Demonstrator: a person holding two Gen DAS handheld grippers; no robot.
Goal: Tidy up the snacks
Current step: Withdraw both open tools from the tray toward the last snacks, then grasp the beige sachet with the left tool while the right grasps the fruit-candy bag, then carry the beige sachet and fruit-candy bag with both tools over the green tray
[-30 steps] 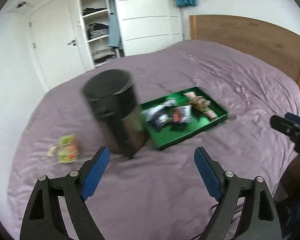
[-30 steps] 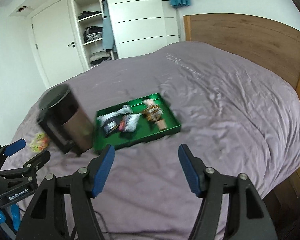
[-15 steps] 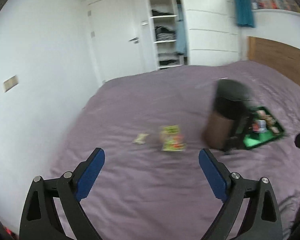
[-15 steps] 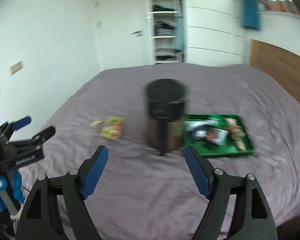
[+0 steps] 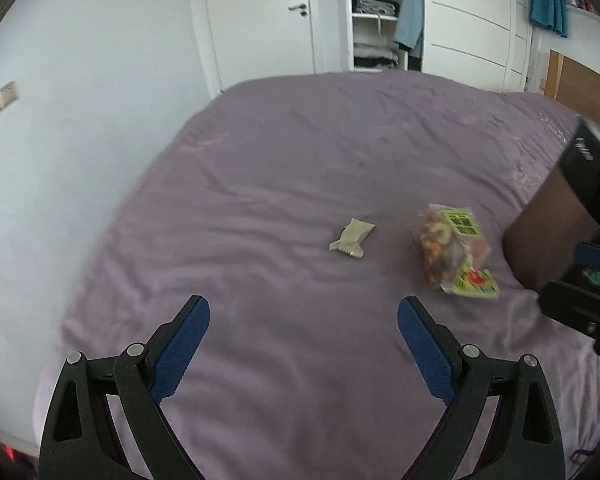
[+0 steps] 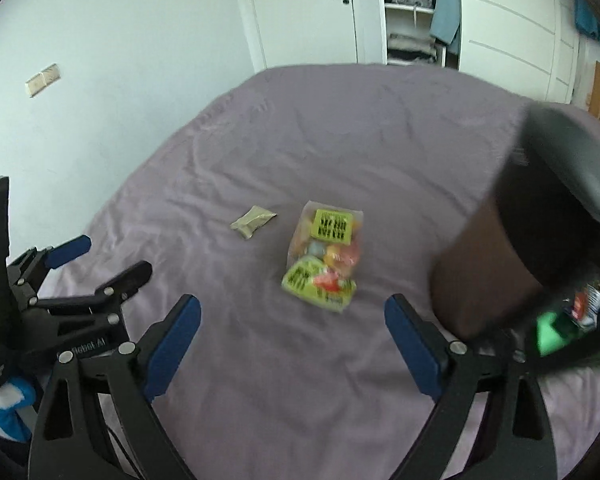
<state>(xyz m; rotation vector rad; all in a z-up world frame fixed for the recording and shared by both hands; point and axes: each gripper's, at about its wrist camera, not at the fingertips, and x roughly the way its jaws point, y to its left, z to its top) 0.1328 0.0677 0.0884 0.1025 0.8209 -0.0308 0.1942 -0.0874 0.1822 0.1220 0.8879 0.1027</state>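
Both claws over purple bed (image 5: pixel 280 184), nothing held. Left claw (image 5: pixel 303 322) jaws have just been opening, now wide, nothing between. Right claw (image 6: pixel 292 320) jaws apart, empty.

Two loose snacks on bedspread: candy bag (image 6: pixel 324 258), small beige packet (image 5: pixel 352 237) just beside, not touching.

Advice, my judgement: take one item per claw, come down steeply, pinch bag across its width, avoid snagging fabric.

Bin (image 6: pixel 512 240) upright, contents unseen. Green tray (image 6: pixel 560 328) behind it, packets inside, blurred.
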